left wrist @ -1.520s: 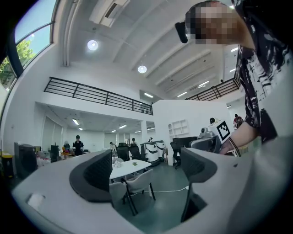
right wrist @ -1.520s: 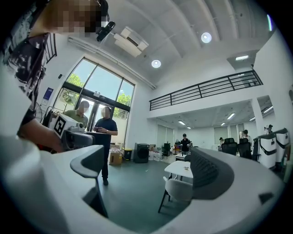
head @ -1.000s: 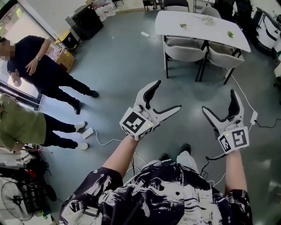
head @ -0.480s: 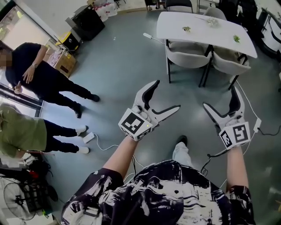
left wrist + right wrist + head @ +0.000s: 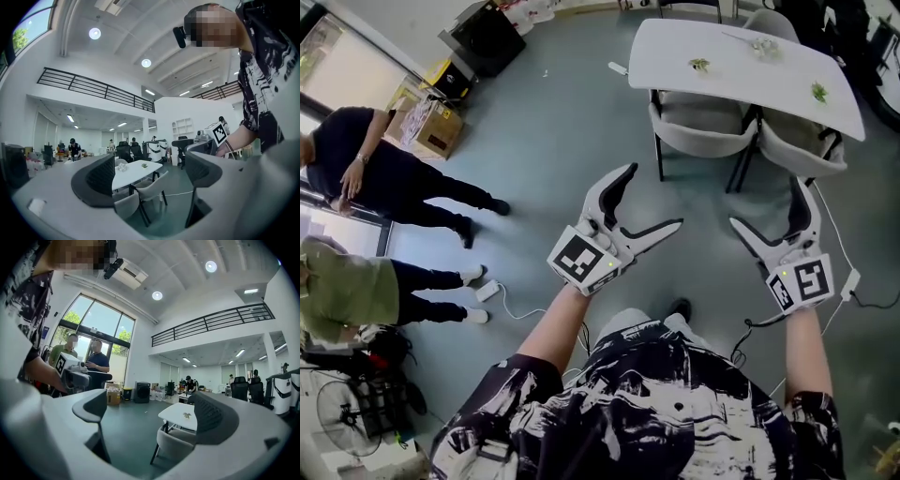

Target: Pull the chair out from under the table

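while both tools hang in mid-air, well apart from the furniture, the left gripper (image 5: 654,197) stands wide open with nothing between its jaws, and the right gripper (image 5: 767,202) likewise. the chair (image 5: 701,131) sits tucked under the white table (image 5: 750,67) at about 12 o'clock in the head view, a second chair (image 5: 802,150) just beside it at its 3 o'clock.

Two chairs (image 5: 703,122) side by side under table (image 5: 666,52) ahead, two people (image 5: 389,178) far left.
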{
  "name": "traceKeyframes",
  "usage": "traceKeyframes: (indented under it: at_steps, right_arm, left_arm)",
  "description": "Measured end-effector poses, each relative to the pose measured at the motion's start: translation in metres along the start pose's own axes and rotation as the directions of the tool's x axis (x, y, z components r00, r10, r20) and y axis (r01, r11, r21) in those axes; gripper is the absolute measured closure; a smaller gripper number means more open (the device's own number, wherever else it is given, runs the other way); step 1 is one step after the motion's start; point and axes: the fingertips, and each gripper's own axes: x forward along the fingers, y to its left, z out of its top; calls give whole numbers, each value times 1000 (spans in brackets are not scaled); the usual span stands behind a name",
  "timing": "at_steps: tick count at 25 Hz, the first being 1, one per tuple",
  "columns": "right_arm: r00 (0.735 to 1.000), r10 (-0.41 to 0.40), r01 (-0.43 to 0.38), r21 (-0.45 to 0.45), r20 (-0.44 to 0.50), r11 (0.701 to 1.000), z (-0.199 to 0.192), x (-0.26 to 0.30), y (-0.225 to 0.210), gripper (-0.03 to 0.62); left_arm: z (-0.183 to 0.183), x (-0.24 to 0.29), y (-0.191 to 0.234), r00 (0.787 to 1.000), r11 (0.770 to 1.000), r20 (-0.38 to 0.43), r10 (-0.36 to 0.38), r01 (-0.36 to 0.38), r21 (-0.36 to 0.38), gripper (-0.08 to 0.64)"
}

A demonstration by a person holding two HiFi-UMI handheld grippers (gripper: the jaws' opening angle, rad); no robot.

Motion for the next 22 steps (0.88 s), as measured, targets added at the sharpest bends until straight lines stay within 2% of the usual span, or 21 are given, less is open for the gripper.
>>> traceKeyframes:
  at_steps: [8, 15, 22]
  right_arm:
    - [999, 6, -5, 18, -52, 1000, -33, 47, -25, 61]
    - [992, -45, 44, -13, -121, 999, -49, 92, -52, 61]
    - [986, -86, 80, -48, -143, 996, -39, 132, -64, 61]
  left_arm:
    - [-28, 35, 46, 998, 999, -44, -36, 36, -14, 115]
    - [-44, 61, 105, 996, 996, -30, -81, 80, -42, 115]
    - [-38, 82, 167, 992, 992, -28, -127, 127, 10, 115]
